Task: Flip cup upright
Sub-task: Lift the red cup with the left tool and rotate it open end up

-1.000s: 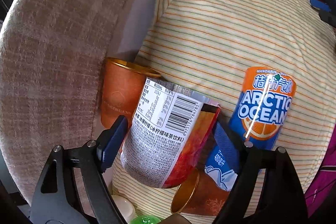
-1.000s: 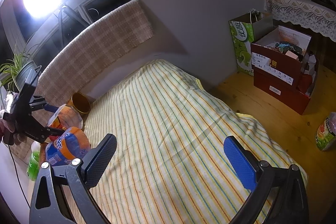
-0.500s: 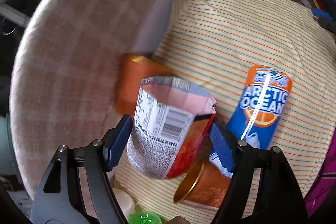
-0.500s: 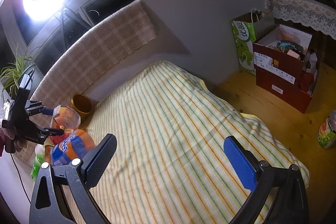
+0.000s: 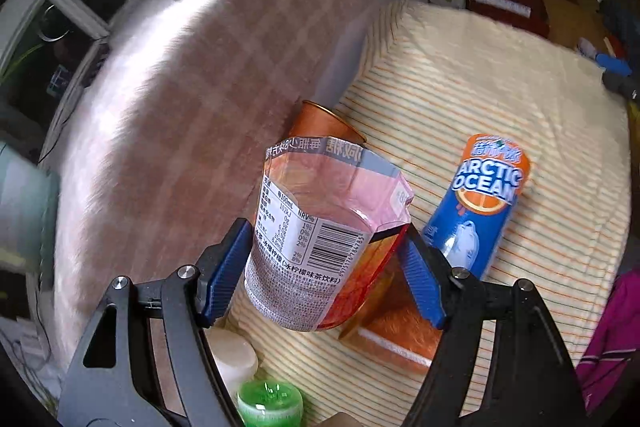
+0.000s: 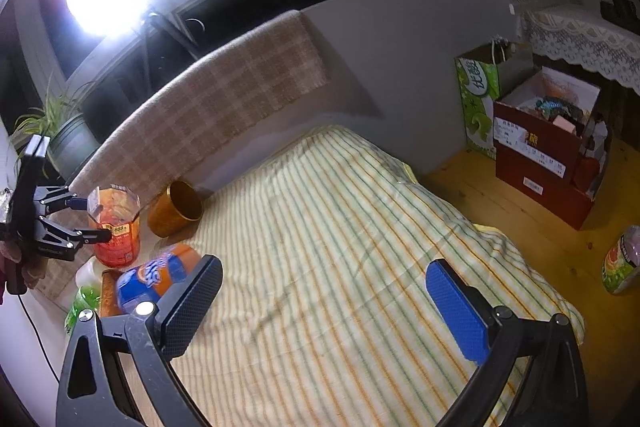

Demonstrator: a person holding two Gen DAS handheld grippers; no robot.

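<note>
on the striped bedcover (image 6: 340, 247) by the plaid headboard (image 6: 224, 95), left fingers (image 5: 420, 275) pinching cup (image 5: 320, 247), right fingers (image 6: 456, 303) spread

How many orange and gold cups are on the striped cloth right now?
2. One orange cup lies against the plaid backrest, behind the clear cup held in the left tool. A second orange cup lies on its side beneath it. Others may be hidden.

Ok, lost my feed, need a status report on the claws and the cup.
Left claw shut on cut-bottle cup, open end up. Right claw open, over striped cloth. Orange cup, Arctic Ocean bottle close by.
</note>
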